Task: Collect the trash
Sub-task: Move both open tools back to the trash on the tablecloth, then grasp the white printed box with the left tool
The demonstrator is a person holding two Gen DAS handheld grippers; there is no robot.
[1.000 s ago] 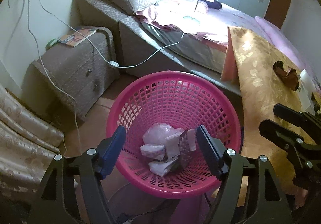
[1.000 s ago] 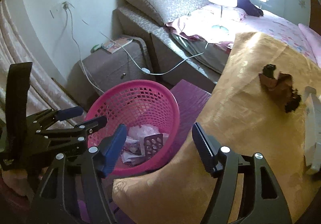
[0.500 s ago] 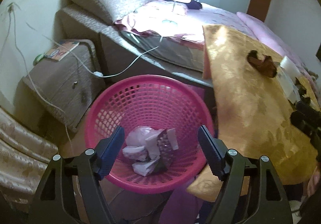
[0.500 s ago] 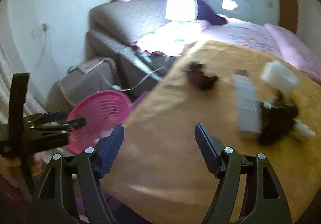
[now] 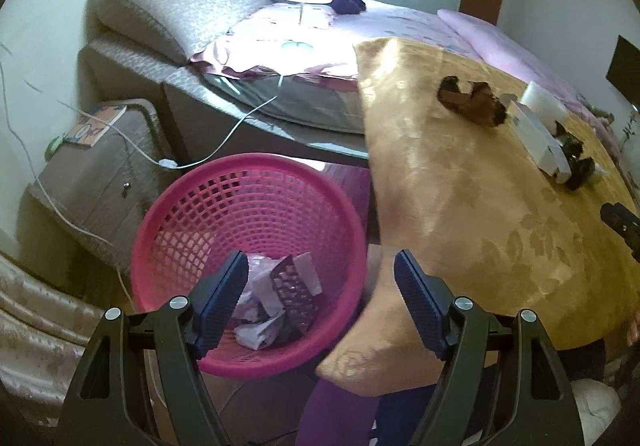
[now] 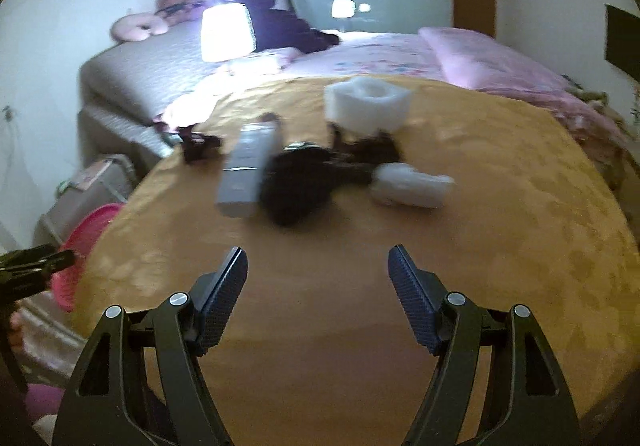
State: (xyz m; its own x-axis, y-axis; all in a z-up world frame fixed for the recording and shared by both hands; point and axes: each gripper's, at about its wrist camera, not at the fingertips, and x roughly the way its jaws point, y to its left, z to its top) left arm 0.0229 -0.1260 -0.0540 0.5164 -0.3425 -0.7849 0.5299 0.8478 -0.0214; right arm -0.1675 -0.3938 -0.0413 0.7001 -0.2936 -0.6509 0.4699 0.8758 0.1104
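The left claw (image 5: 318, 300) hangs released over the pink basket (image 5: 192, 214), nothing between its pads; crumpled wrappers (image 5: 276, 298) lie in the basket's bottom, partly behind its left finger. The basket stands just beside the gold-clothed counter (image 5: 472, 214). On the counter's far part lie a brown scrap (image 5: 472, 102), a white box (image 5: 538, 134) and a dark scrap (image 5: 576, 166), well apart from this claw.

The right claw (image 6: 318, 294) is released too, its jaws having just been opening, with only bare cloth between them. Ahead of it, apart from its tips, lies the blurred trash: the grey-white box (image 6: 248, 174), a dark clump (image 6: 308, 182) touching it, a white wad (image 6: 412, 186) and a white foam block (image 6: 366, 104) behind.

Only the left view shows the basket's contents; the right view shows just the basket's rim at its left edge, but it alone shows the white wad.
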